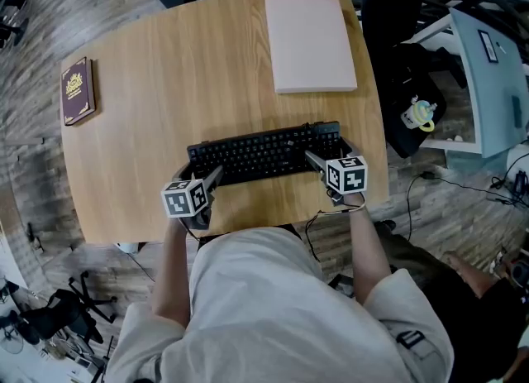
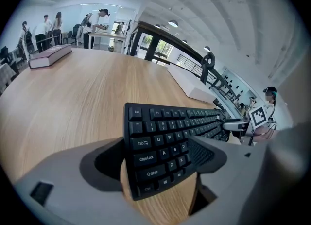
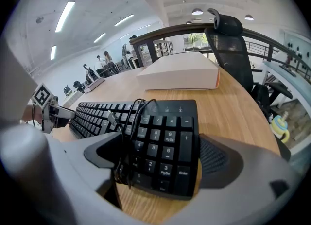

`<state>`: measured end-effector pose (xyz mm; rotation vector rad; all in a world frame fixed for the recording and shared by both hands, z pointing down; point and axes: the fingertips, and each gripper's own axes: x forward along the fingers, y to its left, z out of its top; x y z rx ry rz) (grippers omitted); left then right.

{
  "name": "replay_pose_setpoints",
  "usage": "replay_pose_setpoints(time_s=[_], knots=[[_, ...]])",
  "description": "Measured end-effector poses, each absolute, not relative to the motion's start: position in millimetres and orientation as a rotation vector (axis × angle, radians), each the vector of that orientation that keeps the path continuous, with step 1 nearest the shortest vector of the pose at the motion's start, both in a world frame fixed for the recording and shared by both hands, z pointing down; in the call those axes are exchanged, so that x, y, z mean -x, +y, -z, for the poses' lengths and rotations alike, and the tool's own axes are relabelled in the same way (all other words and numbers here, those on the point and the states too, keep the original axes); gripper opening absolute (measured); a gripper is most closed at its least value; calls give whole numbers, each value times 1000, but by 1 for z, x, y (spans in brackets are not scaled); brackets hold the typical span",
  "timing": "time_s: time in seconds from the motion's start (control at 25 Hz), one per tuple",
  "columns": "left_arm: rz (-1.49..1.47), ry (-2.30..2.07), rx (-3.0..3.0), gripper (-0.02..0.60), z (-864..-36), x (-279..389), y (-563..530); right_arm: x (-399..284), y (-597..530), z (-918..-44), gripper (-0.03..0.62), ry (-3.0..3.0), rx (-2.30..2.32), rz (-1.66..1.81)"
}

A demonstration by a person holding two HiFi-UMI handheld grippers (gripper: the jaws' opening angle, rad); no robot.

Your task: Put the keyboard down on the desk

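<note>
Left gripper (image 2: pixel 160 160): jaws closed across the left short end of the black full-size keyboard (image 2: pixel 170 128), Esc-to-Ctrl column between the pads. One pad is on the back edge and one on the front edge. A sliver of wood shows beside the back-edge pad lower down.

Right gripper (image 3: pixel 160 157): same grip on the numpad end, pads tight to both long edges. A loose black cable bundle (image 3: pixel 122 139) lies across the keys just left of the numpad and against that side's pad.

So the keyboard spans straight from one gripper to the other. In the head view the left gripper (image 1: pixel 213 177) and right gripper (image 1: pixel 315 159) sit at its two ends, with the black-and-white marker cubes (image 1: pixel 183 198) (image 1: pixel 345 174) just behind them. The keyboard (image 1: pixel 264 154) runs roughly parallel to the near edge of the light wooden desk (image 1: pixel 182 75), right end a bit further from the person. It's low over the near part of the top; can't tell whether it actually bears on the wood.

Further out:
- A flat white rectangular box (image 1: pixel 310 42) lies on the far right of the desk, well apart from the keyboard.
- A maroon hardcover book with a gold emblem (image 1: pixel 77 90) lies flat near the desk's left edge.
- A black office chair (image 1: pixel 397 17) stands off the far right corner.
- Several people (image 2: pixel 99 20) stand at tables in the left gripper view's background.
</note>
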<state>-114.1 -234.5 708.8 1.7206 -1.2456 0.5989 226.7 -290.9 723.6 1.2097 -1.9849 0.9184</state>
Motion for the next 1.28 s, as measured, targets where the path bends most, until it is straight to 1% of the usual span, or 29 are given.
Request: replay_pose_setpoints(time_s=[0.52,0.76,1.0,1.04,1.12,1.2,1.28], knots=[[-615,-1221,-1691,420,-721,117,-226,-226,-291,-726,492,-1961,-1235,-861],[-630,-1247,-1733,418,-715,121,-234,-224,-293,-713,492,-2000,-1284,-803],[-659,-1323,-1756,412,-708,129,-241,-214,-295,-697,478,-2058,-1311,-748],[-656,-1338,-1750,404,-706,131,-240,-211,-295,-693,457,-2072,-1315,-727],[-627,-1367,-1734,372,-701,135,-238,-206,-297,-682,354,-2105,-1346,-666],[-595,-1395,-1720,294,-696,140,-237,-201,-298,-671,258,-2134,-1379,-617],[-597,-1425,-1721,231,-692,144,-237,-195,-298,-665,197,-2156,-1386,-594]])
